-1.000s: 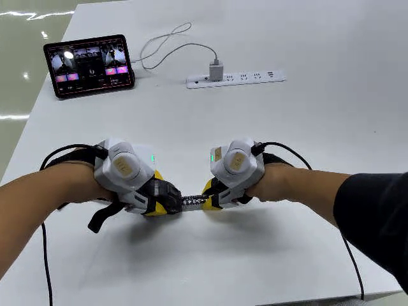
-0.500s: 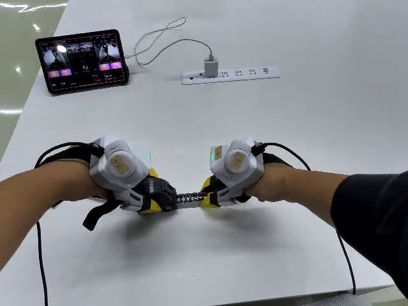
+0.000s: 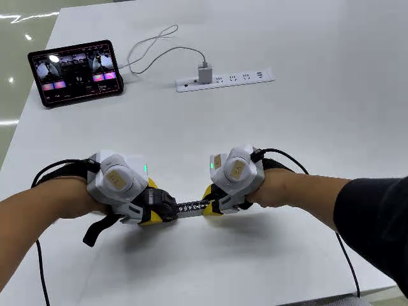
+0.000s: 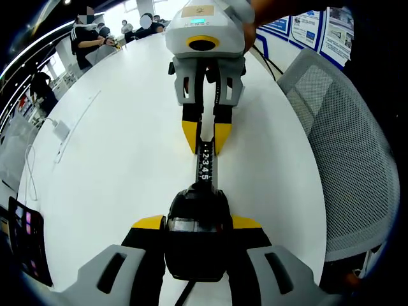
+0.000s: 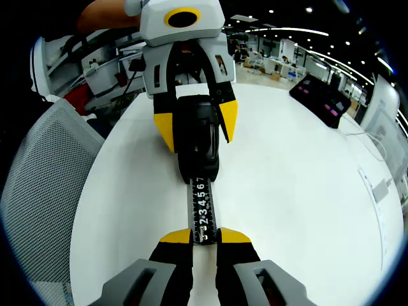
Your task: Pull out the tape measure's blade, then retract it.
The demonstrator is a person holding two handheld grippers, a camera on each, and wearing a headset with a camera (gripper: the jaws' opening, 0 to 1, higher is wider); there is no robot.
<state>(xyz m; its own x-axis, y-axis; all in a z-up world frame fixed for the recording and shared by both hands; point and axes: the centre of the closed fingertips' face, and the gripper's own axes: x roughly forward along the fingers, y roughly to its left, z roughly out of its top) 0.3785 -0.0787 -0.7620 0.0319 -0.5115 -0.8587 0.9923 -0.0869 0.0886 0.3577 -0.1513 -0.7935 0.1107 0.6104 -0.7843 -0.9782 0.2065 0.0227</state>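
Holding the black tape measure point(image 4: 197, 248) tight, the left gripper point(image 4: 197, 224) has its two yellow-tipped jaws shut on the sides of the case, so the case sits right between them. Just in front of that gripper the blade point(image 4: 205, 167) sticks out a short way, and you can see the first few small numbers on it. At the far end of the blade, the right gripper point(image 5: 204, 237) pinches the tip between its closed jaws. Both grippers sit low over the white table point(image 3: 268, 146), facing each other and near together. I think the pull has begun, but the blade is only a little bit out. More pulling looks needed, and then the blade must go back in. Far past both grippers lie a tablet point(image 3: 74, 71) and a power strip point(image 3: 224, 80).
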